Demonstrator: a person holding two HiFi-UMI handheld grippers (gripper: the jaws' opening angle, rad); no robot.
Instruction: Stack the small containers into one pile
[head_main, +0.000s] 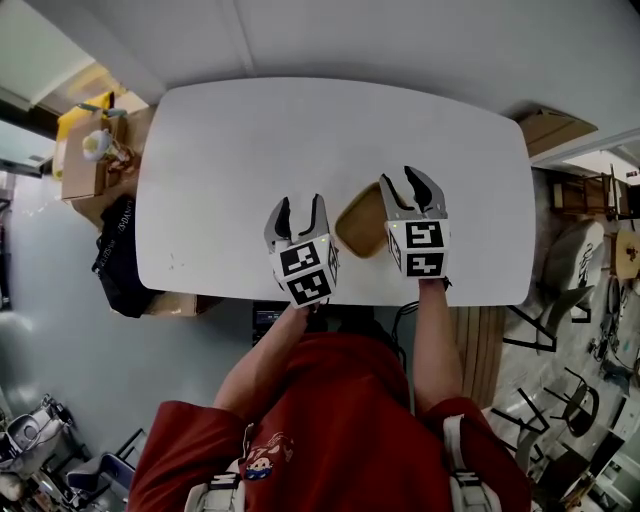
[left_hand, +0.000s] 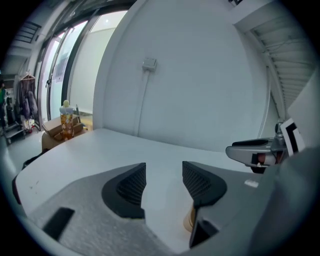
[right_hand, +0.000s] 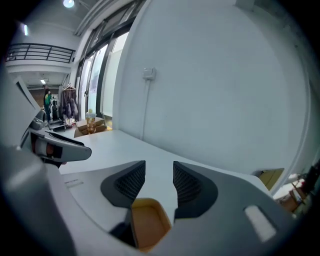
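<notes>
brown container waits between two open grippers

the brown paper container (head_main: 360, 228) lies on the white table (head_main: 300, 130) near its front edge, between the two grippers. in the right gripper view it shows as a shallow tray with an open top (right_hand: 147, 222), below the jaws and not between them. whether it is one tray or several nested together, i cannot tell. it looks light and thin-walled, likely to dent or slide under a hard squeeze, so a gentle pinch across one rim wall seems best.

the left gripper (head_main: 298, 205) stands just to its left, jaws apart and empty. a sliver of the tray (left_hand: 189, 220) peeks beside its jaw. the right gripper (head_main: 408, 178), just to the tray's right, is also parted with nothing held.

nothing else lies on the table to block a reach. a black bag (head_main: 115, 255) and cardboard boxes (head_main: 85, 170) sit off its left end.
</notes>
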